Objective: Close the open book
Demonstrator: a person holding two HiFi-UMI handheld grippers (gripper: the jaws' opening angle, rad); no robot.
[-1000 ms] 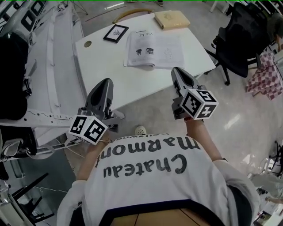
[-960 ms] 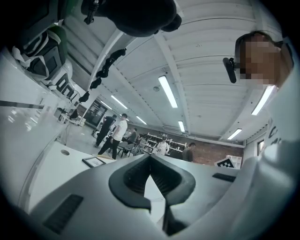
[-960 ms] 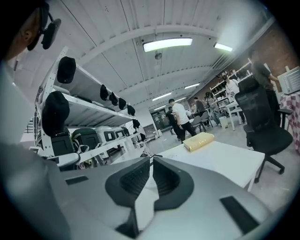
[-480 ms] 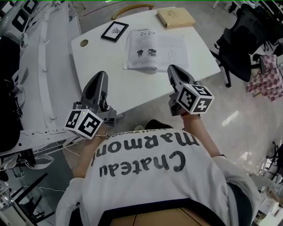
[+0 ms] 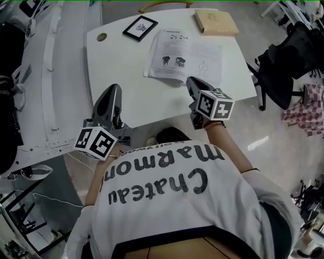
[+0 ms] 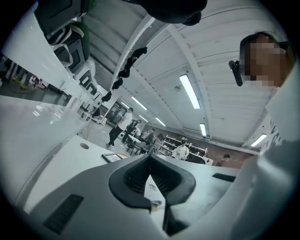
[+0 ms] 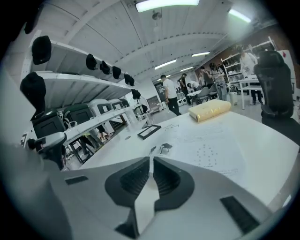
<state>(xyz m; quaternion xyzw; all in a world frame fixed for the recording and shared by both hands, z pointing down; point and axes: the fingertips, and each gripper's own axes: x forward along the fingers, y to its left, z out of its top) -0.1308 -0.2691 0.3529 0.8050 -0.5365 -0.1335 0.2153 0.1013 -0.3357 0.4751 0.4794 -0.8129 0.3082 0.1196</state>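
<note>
Open book (image 5: 185,55), closed book (image 5: 216,22), frame (image 5: 140,28), one each, left gripper (image 5: 114,92), right gripper (image 5: 192,82), fingers together

Bright ceiling strip lights (image 7: 166,3) wash the table (image 5: 121,71) and open book (image 5: 187,58) pale, and both gripper views bend and darken at their edges.
</note>
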